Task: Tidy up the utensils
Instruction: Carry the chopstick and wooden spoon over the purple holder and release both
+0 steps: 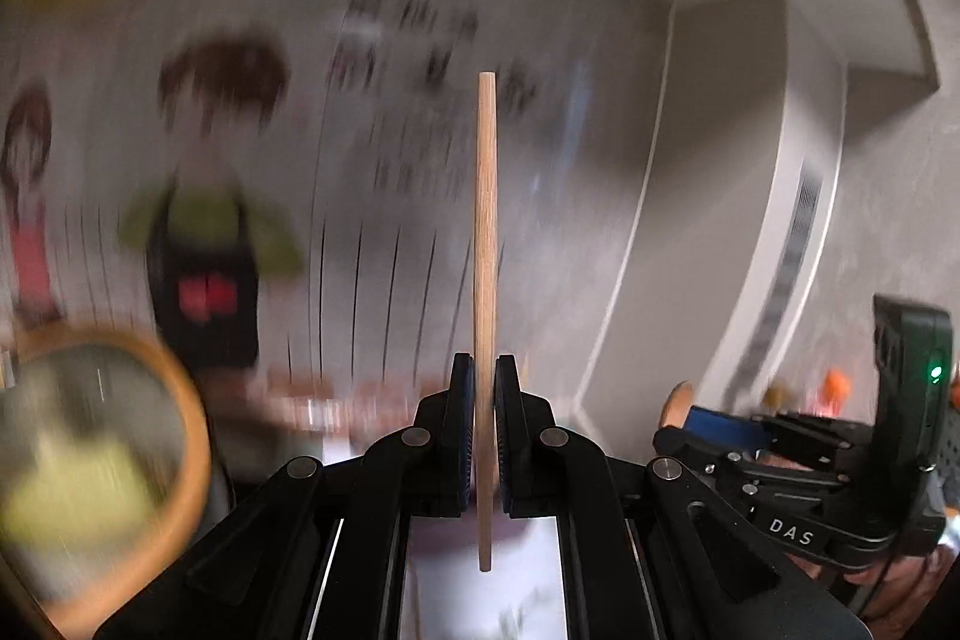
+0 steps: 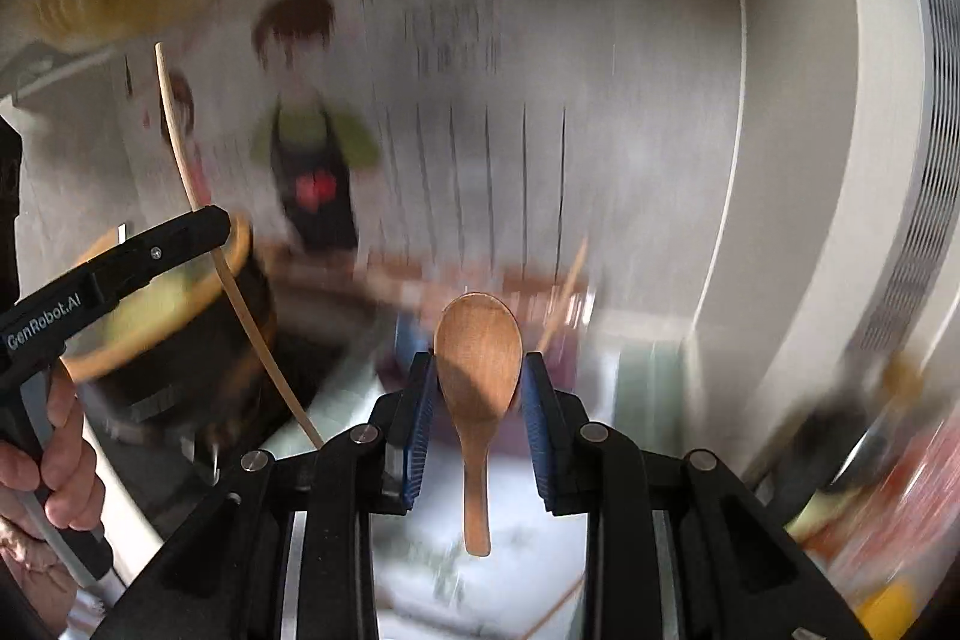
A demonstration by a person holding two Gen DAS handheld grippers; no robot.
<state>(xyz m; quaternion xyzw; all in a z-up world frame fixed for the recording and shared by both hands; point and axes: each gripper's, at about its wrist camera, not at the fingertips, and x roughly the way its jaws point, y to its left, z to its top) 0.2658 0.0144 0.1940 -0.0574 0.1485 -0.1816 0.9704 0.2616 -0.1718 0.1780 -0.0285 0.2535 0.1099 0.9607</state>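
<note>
My left gripper (image 1: 485, 370) is shut on a thin wooden stick (image 1: 486, 220), which stands upright between the pads with its short end toward the camera. In the right wrist view the same stick (image 2: 174, 130) rises from the left gripper (image 2: 219, 223), which a hand (image 2: 54, 460) holds. My right gripper (image 2: 478, 364) is shut on the bowl of a wooden spoon (image 2: 478, 340), and the spoon's handle hangs down toward the camera. From the left wrist view the right gripper (image 1: 690, 424) shows at the right with the spoon (image 1: 678, 403) seen edge-on. Both views are blurred by motion.
A round dark container with a wooden rim (image 1: 180, 400) (image 2: 240, 244) sits low on the left. Behind it a wall poster (image 2: 312, 130) shows a cartoon figure. A tall white appliance (image 2: 900, 220) stands at the right. Another thin stick (image 2: 564, 292) leans near a blurred tabletop.
</note>
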